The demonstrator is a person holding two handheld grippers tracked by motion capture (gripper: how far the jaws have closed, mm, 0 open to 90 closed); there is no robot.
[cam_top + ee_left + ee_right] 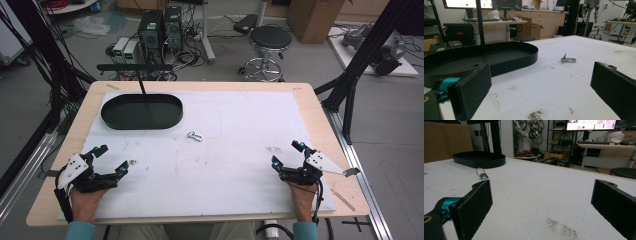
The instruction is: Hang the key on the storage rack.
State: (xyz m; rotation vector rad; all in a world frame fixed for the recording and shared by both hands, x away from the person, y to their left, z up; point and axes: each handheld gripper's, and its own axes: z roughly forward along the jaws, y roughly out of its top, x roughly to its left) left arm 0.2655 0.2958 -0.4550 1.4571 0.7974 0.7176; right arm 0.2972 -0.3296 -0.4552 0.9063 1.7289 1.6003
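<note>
Both claws, left (111, 160) and right (288, 153), gape wide and empty; that small silver metal clip (195, 136) could skid across the white-covered tabletop (240, 125) if nudged.

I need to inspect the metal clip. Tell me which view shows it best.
The left gripper view: the clip lies side-on, unblocked, beside the tray. The high view shows it small. In the right gripper view it sits far off, just behind a jaw.
</note>
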